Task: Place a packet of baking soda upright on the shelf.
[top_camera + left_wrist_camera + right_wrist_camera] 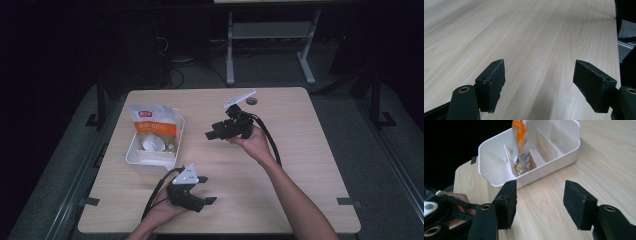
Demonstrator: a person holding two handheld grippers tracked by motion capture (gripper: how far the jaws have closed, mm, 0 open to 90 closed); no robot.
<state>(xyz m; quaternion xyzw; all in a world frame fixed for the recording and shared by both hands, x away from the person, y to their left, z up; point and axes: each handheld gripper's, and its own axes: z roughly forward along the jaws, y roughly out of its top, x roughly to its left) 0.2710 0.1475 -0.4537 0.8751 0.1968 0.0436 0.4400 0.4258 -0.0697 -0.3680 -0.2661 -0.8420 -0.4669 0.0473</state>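
Observation:
A white divided bin (172, 145) stands on the left part of the wooden table (295, 155). An orange and white snack pouch (154, 122) stands upright in it. In the right gripper view the bin (499, 152) lies ahead, with the pouch (521, 142) between two dividers. My right gripper (214, 134) is held over the table's middle, pointing left toward the bin, open and empty (539, 202). My left gripper (209, 190) hovers near the front edge, pointing right, jaws wide apart over bare wood (539, 85).
A small dark round hole (251, 101) sits near the table's far edge. Metal desk legs (305, 55) and cables stand on the dark floor beyond. In the right gripper view, the other hand and its gripper (439, 212) show at lower left.

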